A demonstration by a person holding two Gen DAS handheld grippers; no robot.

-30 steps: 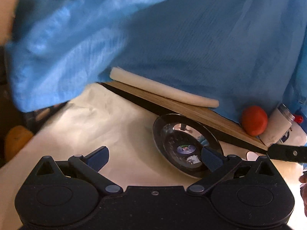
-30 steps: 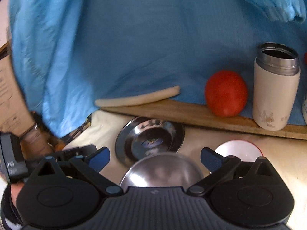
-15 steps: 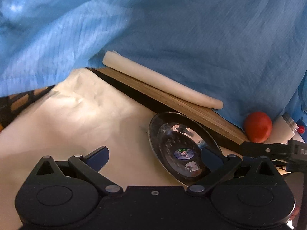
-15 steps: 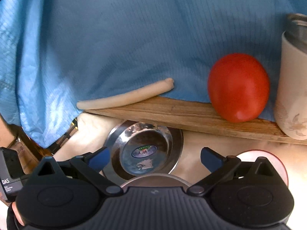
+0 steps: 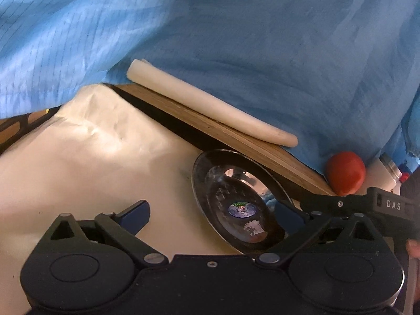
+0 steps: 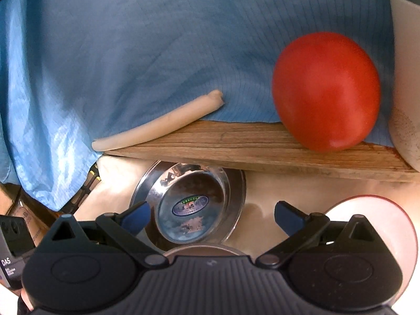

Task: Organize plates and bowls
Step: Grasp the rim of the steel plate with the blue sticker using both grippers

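Your right claw (image 6: 211,216) is spread wide and empty, so pinch that slick, stiff steel plate (image 6: 190,204) by its thin rim.

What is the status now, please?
Both grippers open, left, right, holding nothing. Steel plate flat on table, ahead of both. Wooden board overhangs plate's far rim.

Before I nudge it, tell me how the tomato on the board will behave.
The tomato looks round and smooth, so it would probably roll along the wooden board rather than slide. It sits close to the board's front edge, so a push towards you could tip it off. Its glossy skin suggests a slippery, bruisable surface: push gently.
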